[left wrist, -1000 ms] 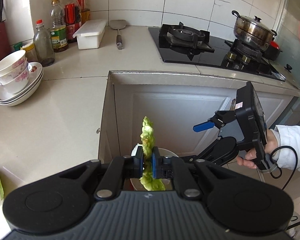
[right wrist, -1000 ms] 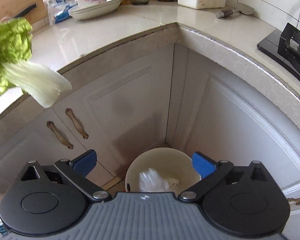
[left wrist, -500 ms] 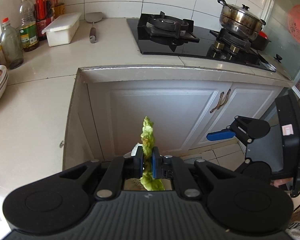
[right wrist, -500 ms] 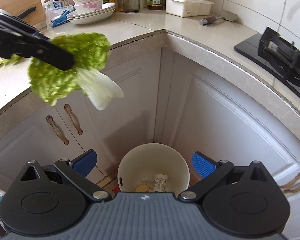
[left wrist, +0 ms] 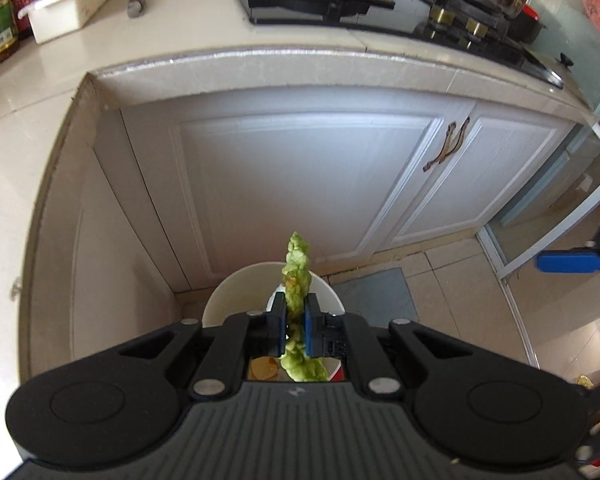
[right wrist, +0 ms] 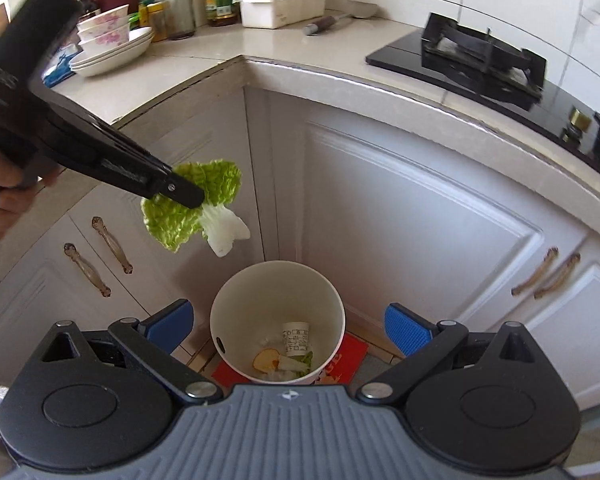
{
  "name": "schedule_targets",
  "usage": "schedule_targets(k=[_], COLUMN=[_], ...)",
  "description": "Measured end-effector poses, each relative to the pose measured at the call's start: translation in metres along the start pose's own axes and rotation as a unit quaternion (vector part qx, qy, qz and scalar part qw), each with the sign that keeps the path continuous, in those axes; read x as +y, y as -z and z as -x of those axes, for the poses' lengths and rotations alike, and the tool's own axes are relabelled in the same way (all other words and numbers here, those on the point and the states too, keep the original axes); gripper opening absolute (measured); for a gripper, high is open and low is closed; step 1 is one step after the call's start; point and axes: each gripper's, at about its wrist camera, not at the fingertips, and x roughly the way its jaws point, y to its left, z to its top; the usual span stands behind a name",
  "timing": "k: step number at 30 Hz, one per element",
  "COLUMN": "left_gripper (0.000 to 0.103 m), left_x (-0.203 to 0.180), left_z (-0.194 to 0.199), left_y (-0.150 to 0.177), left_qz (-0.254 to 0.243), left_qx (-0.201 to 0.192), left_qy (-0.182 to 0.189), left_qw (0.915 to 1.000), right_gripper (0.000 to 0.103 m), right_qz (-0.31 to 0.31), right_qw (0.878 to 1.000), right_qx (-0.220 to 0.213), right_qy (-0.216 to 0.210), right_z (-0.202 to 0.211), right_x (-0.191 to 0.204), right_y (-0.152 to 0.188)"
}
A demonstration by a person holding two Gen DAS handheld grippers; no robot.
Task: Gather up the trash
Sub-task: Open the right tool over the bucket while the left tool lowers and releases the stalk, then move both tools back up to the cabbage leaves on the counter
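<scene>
Green cabbage leaf [right wrist: 192, 208] clenched in left tongs [left wrist: 295, 320] above white bin [right wrist: 236, 300] rim; right tongs [right wrist: 288, 326] spread, empty

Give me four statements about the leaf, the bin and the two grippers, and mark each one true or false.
1. The left gripper is shut on the cabbage leaf. True.
2. The right gripper holds a paper cup. False: it is open and holds nothing.
3. The bin is empty. False: a paper cup and food scraps lie in it.
4. The leaf hangs in the air, not yet in the bin. True.
</scene>
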Motion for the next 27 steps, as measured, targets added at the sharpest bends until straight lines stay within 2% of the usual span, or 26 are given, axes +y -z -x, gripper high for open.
schedule_targets(k=[3, 5, 7, 9, 20, 22, 27], left_gripper=[0.008, 0.016, 0.056, 0.075, 0.085, 0.089, 0.092], left_x=[-0.001, -0.001, -0.001, -0.001, -0.012, -0.015, -0.024], left_z=[-0.012, -0.018, -0.022, -0.022, -0.018, -0.014, -0.001], left_y=[-0.002, -0.005, -0.006, -0.006, -0.010, -0.009, -0.007], left_qz=[-0.006, -0.009, -0.008, -0.010, -0.017, -0.019, -0.030], left_qx=[0.009, 0.010, 0.007, -0.004, -0.019, -0.024, -0.041], left_qy=[-0.009, -0.016, -0.031, -0.041, -0.041, -0.041, -0.049], left_qw=[0.9999, 0.9998, 0.9995, 0.9991, 0.9988, 0.9987, 0.9975], right_gripper=[0.103, 0.103, 0.103, 0.103, 0.103, 0.103, 0.103], right_qz=[-0.017, -0.026, -0.034, -0.039, -0.043, -0.041, -0.029], right_qw=[1.000, 0.999, 0.999, 0.999, 0.998, 0.998, 0.998], right_qx=[-0.004, -0.008, -0.010, -0.013, -0.024, -0.025, -0.028], right_qy=[0.015, 0.022, 0.027, 0.031, 0.037, 0.039, 0.042], right_z=[0.009, 0.014, 0.018, 0.022, 0.031, 0.031, 0.031], right_x=[-0.004, -0.007, -0.009, -0.010, -0.009, -0.009, -0.006], right_y=[0.006, 0.010, 0.012, 0.014, 0.012, 0.011, 0.005])
